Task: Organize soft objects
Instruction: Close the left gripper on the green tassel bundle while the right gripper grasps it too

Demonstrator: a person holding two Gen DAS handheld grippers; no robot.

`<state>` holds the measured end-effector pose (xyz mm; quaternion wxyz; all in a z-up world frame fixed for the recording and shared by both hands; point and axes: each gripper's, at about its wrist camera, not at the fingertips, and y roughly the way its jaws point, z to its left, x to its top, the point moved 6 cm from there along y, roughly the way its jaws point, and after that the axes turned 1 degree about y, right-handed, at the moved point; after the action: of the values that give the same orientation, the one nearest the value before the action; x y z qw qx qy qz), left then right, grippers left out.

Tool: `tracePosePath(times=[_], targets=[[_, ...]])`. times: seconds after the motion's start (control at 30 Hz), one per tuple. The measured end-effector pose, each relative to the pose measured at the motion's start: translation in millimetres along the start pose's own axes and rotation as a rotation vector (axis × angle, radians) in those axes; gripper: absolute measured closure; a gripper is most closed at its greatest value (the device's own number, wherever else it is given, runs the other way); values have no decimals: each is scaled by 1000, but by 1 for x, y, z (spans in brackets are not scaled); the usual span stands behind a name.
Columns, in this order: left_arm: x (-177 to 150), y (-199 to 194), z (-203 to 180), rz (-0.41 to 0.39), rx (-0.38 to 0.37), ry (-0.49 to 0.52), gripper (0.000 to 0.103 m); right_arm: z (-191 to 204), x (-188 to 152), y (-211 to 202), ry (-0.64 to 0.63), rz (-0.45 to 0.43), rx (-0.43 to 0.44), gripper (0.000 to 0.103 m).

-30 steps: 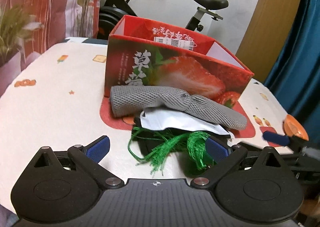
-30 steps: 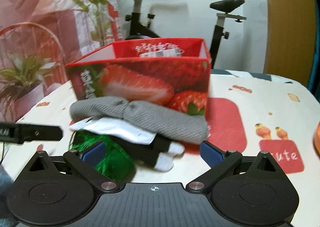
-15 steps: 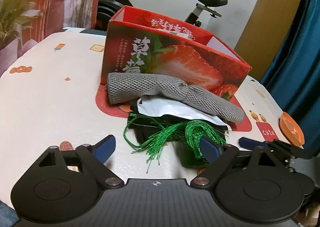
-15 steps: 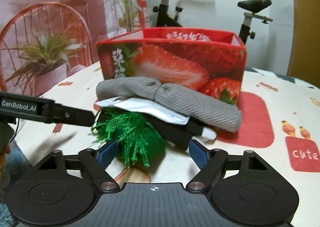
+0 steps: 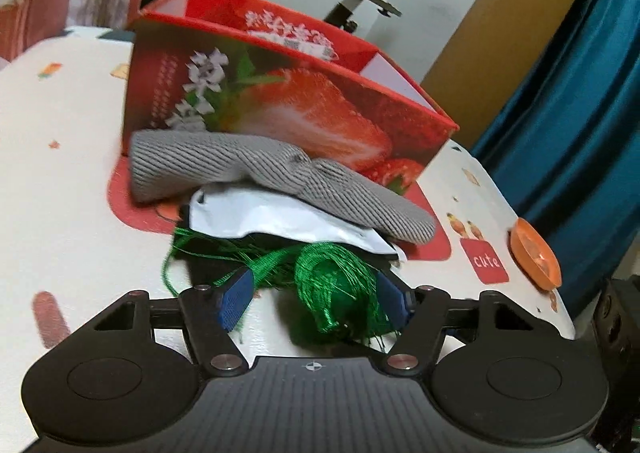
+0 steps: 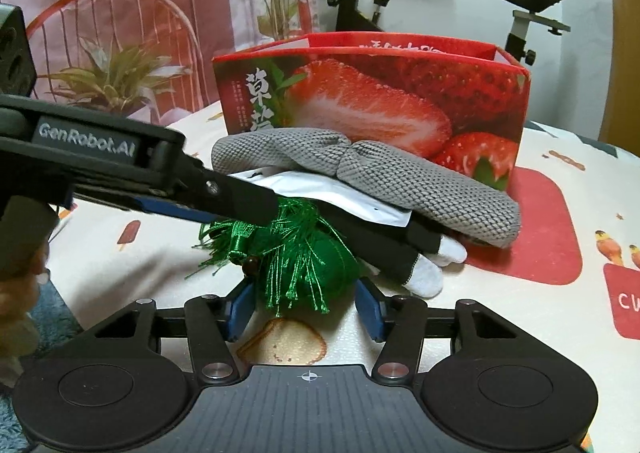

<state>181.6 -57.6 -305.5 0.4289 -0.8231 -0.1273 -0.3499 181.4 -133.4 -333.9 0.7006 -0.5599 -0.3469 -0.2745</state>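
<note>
The green tassel pouch (image 6: 300,257) lies on the table (image 6: 480,305) at the pile's six o'clock edge, under the gray knit cloth (image 6: 400,177). Both the left tool (image 5: 316,299) and right tool (image 6: 306,307) are half open and closing around it, not yet pinching. It looks light, squashy and slippery-threaded, so the plump body seems a better hold than the fringe.

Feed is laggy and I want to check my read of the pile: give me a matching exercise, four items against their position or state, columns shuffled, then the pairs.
Items:
1. grey knitted cloth
2. green tassel ball
3. strawberry box
4. orange dish

Places or states:
A. stands open-topped behind the pile
B. lies alone near the table edge, by the blue curtain
C. draped on top of the pile
D. at the pile's front, between the closing jaws of the right gripper

Pairs: 1-C, 2-D, 3-A, 4-B
</note>
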Motion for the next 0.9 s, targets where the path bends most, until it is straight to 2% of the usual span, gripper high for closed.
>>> tracePosePath(times=[0.1, 0.17, 0.33, 0.6, 0.9], targets=[[-5, 7, -4, 19, -36, 0, 39, -2, 0, 1, 8, 0, 6, 54], [-8, 11, -7, 34, -59, 4, 54, -2, 0, 2, 10, -1, 13, 57], [-11, 15, -11, 36, -71, 13, 59, -4, 0, 2, 17, 0, 20, 59], [-3, 3, -16, 11, -72, 19, 60, -3, 7, -4, 10, -16, 25, 61], [41, -33, -40, -103, -83, 73, 60, 0, 56, -33, -44, -122, 17, 61]])
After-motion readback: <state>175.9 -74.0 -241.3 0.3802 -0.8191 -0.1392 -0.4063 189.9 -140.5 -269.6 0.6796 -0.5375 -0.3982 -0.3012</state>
